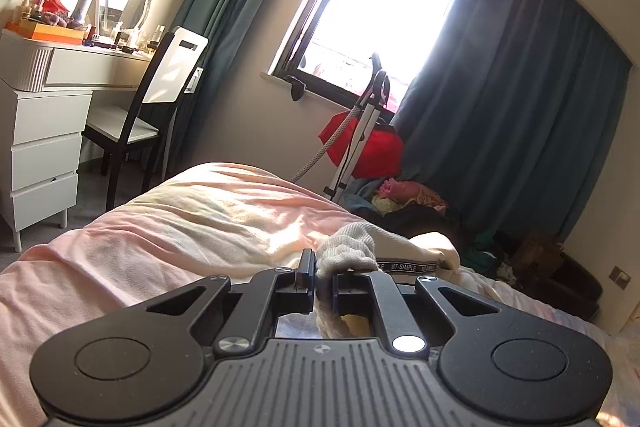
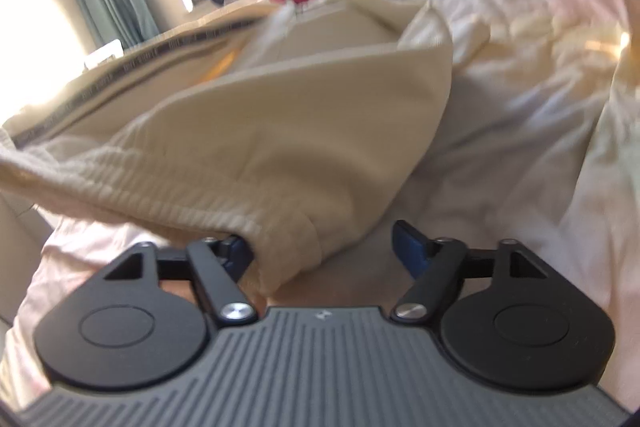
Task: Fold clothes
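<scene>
A cream garment with ribbed hem and a black lettered band (image 1: 416, 266) lies on the bed. My left gripper (image 1: 322, 273) is shut on its ribbed edge (image 1: 348, 253), holding it just above the bedding. In the right wrist view the same cream garment (image 2: 280, 131) is draped in front, lifted at the left. My right gripper (image 2: 324, 247) is open, its jaws wide apart, with the ribbed hem (image 2: 288, 247) lying between them against the left finger (image 2: 236, 251).
The bed has a pink and cream cover (image 1: 180, 227), also seen in the right wrist view (image 2: 540, 87). A white dresser (image 1: 44, 115) and chair (image 1: 152, 99) stand at left. A garment steamer (image 1: 360, 131), red bag and clothes pile (image 1: 404, 195) sit under the window.
</scene>
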### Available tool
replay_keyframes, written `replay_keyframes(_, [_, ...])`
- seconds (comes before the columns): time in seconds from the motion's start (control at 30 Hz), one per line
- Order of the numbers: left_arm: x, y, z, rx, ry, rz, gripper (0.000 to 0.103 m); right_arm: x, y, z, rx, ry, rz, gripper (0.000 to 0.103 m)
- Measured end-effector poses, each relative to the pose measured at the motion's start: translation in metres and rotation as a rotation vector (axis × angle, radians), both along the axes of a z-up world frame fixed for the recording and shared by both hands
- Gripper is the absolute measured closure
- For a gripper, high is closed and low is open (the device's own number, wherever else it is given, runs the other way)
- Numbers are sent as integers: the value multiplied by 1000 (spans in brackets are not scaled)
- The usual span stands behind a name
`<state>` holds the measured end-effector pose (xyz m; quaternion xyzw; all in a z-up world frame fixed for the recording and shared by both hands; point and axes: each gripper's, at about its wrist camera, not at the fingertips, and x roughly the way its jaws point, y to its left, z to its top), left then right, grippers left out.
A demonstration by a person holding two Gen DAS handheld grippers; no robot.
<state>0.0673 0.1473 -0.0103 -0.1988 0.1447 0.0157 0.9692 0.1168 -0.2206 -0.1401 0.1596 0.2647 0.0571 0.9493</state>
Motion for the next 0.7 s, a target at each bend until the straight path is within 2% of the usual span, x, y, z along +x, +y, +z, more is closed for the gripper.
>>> replay_keyframes(0.1, [4, -11, -5, 8, 20, -8, 95, -6, -1, 14, -87, -130, -90, 43])
replay_keyframes(0.13, [4, -14, -8, 13, 27, -13, 95, -6, -3, 16, -88, -128, -104, 43])
replay_keyframes(0.3, [3, -24, -19, 47, 65, -17, 95, -1, -9, 15, -43, -12, -129, 44])
replay_keyframes(0.33, [4, -23, -21, 47, 75, -14, 95, 1, -9, 10, -32, 35, -124, 44])
replay_keyframes(0.37, [4, -22, -23, 45, 84, -11, 95, 5, -9, 3, -19, 97, -113, 48])
replay_keyframes(0.43, [6, -20, -27, 32, 101, -8, 95, 11, -8, -9, -24, 200, -85, 68])
replay_keyframes(0.47, [6, -18, -29, 18, 109, -10, 95, 9, -8, -5, -43, 197, -81, 74])
replay_keyframes(0.5, [6, -17, -31, 3, 115, -13, 95, 6, -9, 1, -52, 175, -85, 83])
replay_keyframes(0.63, [0, -16, -40, -100, 145, -44, 94, -18, -11, 40, -120, 21, -125, 87])
replay_keyframes(0.7, [-4, -14, -42, -167, 168, -67, 94, -37, -8, 70, -247, -116, -147, 87])
